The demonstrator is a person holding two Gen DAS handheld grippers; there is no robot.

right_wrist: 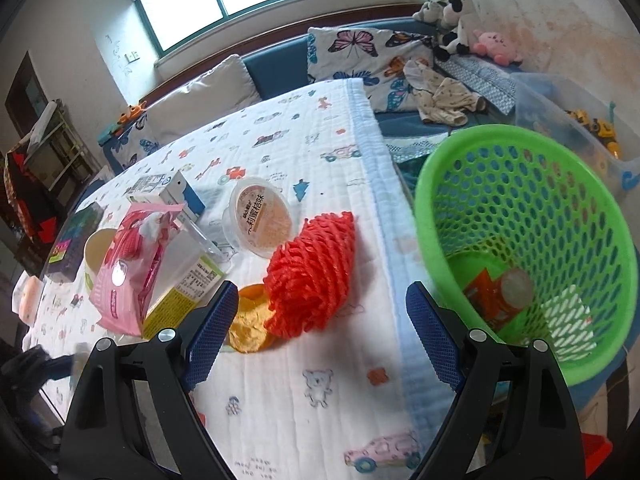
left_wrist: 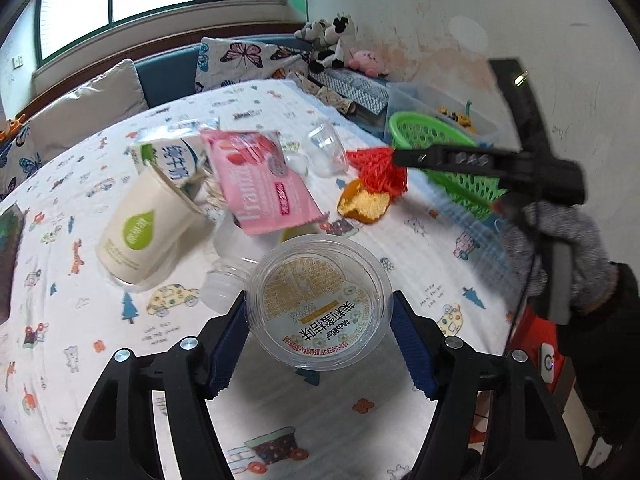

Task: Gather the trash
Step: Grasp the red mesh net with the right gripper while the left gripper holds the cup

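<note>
My left gripper (left_wrist: 318,342) stands around a clear plastic cup with a printed lid (left_wrist: 318,300), its blue pads touching the cup's sides. The same cup shows in the right wrist view (right_wrist: 262,216). My right gripper (right_wrist: 320,320) is open just in front of a red foam fruit net (right_wrist: 312,276), which lies on orange peel (right_wrist: 250,322). In the left wrist view the right gripper's tip (left_wrist: 400,158) touches the net (left_wrist: 378,172). A green basket (right_wrist: 520,152) holding trash stands beyond the table's right edge.
On the cartoon-print tablecloth (right_wrist: 320,400) lie a pink wrapper (left_wrist: 260,178), a paper cup (left_wrist: 148,226), a milk carton (left_wrist: 176,160), clear plastic cups (left_wrist: 328,148) and a bottle (left_wrist: 224,284). A sofa with cushions (right_wrist: 348,48) and a clear toy bin (right_wrist: 580,120) stand behind.
</note>
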